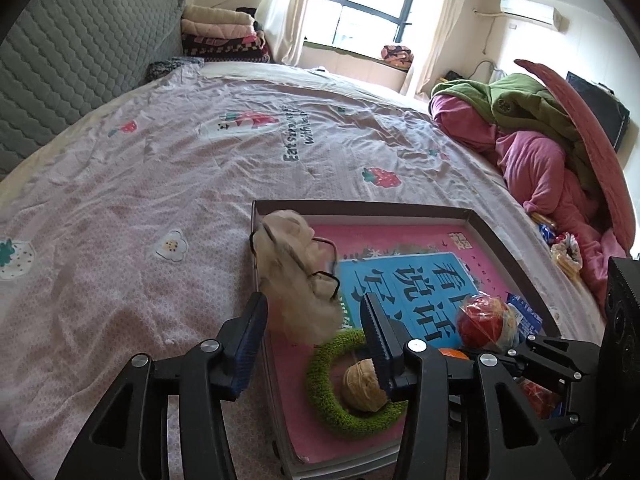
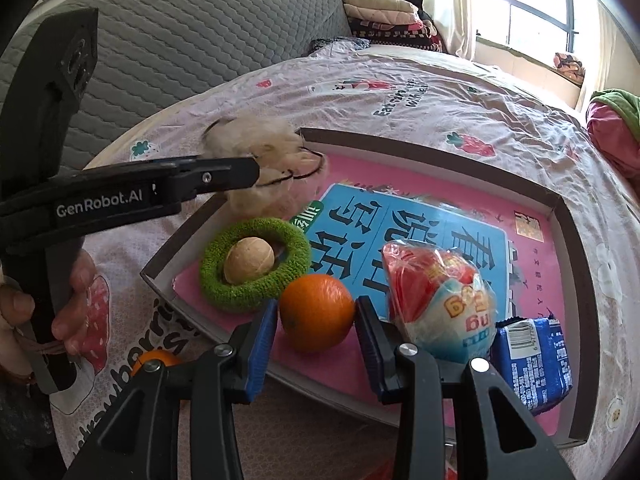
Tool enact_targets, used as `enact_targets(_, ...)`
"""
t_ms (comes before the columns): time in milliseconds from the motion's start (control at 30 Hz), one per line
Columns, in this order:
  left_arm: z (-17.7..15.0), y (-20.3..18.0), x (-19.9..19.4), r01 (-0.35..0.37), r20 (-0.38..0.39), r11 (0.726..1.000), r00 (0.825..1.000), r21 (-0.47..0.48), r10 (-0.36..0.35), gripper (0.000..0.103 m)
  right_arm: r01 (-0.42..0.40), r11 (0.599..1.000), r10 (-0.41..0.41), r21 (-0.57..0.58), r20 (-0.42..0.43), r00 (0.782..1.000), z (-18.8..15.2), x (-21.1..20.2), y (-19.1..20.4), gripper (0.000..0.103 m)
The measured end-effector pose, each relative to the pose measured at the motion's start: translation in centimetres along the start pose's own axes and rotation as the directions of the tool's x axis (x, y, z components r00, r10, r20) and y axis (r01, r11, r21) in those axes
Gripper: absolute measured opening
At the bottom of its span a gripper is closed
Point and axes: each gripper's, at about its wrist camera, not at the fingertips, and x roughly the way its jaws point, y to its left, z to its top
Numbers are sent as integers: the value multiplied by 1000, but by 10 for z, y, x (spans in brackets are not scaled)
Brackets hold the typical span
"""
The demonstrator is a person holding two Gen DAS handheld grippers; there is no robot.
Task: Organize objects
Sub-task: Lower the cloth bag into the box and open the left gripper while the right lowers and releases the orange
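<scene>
The left tool (image 1: pixel 314 318) stands with its jaws apart, and the fluffy beige toy (image 1: pixel 298 276) sits between and just ahead of them, its pads not pressing on it. The toy is a pale, shaggy, blurred tuft with thin black cord loops on it, lying over the left wall of the shallow box (image 1: pixel 516 256) on the bed (image 1: pixel 160 184).

Just below the left tool's right finger lies a green fuzzy ring (image 1: pixel 328 384) with a tan walnut-like ball (image 1: pixel 362 386) resting inside it.

The right tool (image 2: pixel 316 318) grips an orange (image 2: pixel 316 312), a blue pad pressed on each side. The fruit is round, bright and glossy, and is just over the box's pink floor near the front wall. To the right of this tool lies a crinkly red-and-white snack bag (image 2: pixel 436 300), and further right a blue wrapped packet (image 2: pixel 534 364). Ahead of the tool a blue-and-pink printed sheet (image 2: pixel 404 224) with large characters lines the box. A second orange (image 2: pixel 156 360) peeks out to the tool's left, outside the box.
</scene>
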Motion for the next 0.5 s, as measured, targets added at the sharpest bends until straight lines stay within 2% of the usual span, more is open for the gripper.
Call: enact_targets(500, 0, -2, -14, 5, 19, 1000, 1000, 0, -5, 51, -12, 1000, 12, -18, 43, 999, 2, -15, 9, 43)
